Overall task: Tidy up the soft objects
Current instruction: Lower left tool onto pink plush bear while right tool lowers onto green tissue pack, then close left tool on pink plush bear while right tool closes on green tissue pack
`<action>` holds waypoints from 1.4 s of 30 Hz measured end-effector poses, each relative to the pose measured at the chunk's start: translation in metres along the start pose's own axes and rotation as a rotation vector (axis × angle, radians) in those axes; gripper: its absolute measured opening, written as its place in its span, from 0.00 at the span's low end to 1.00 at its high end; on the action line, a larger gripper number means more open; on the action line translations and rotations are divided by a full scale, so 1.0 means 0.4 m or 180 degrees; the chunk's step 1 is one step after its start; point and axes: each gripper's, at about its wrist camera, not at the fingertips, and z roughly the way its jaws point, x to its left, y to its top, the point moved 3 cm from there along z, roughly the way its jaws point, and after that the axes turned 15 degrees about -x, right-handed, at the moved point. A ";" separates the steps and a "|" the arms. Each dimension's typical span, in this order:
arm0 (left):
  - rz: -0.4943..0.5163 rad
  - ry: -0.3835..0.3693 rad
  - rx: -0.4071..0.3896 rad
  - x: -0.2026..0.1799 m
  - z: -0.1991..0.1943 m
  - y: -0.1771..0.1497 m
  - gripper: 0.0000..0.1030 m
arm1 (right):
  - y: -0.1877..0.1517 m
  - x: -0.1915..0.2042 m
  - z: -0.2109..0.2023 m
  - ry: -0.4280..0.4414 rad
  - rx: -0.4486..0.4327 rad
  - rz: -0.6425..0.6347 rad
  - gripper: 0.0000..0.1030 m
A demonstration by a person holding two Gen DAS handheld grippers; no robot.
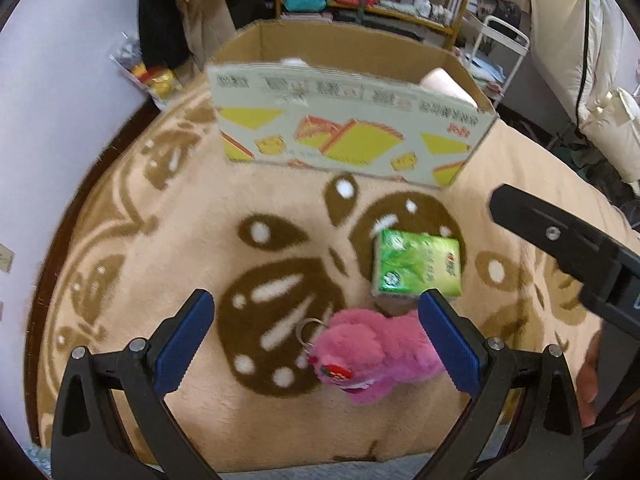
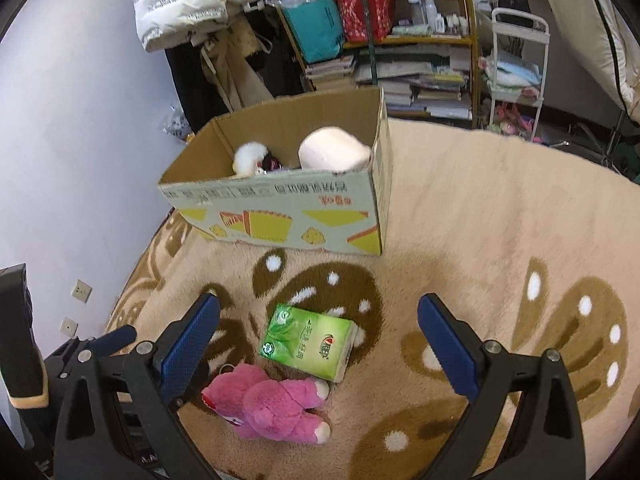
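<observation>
Left wrist view: my left gripper (image 1: 316,338), jaws apart, hangs over the pink plush (image 1: 372,356); right gripper (image 2: 318,342) also spread.

A cardboard box (image 2: 280,200) stands on the rug (image 2: 480,220) with two stuffed toys (image 2: 332,150) inside it. In front of the box lies a tissue pack (image 2: 308,340), and a plush toy (image 2: 272,404) lies just before the pack, touching it. Behind the box stands a shelf (image 2: 400,40), with a cart (image 2: 516,72) to its right.
</observation>
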 end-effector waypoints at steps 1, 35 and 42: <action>-0.0009 -0.0024 0.0032 -0.003 0.007 -0.004 0.98 | -0.004 0.000 0.007 -0.0008 0.0039 -0.0002 1.00; -0.0532 -0.0555 0.1010 -0.046 0.184 -0.117 0.98 | -0.154 -0.023 0.166 0.0070 0.1004 0.0379 1.00; -0.0641 -0.0587 0.1047 -0.031 0.203 -0.129 0.98 | -0.157 -0.024 0.183 0.0037 0.0980 0.0410 1.00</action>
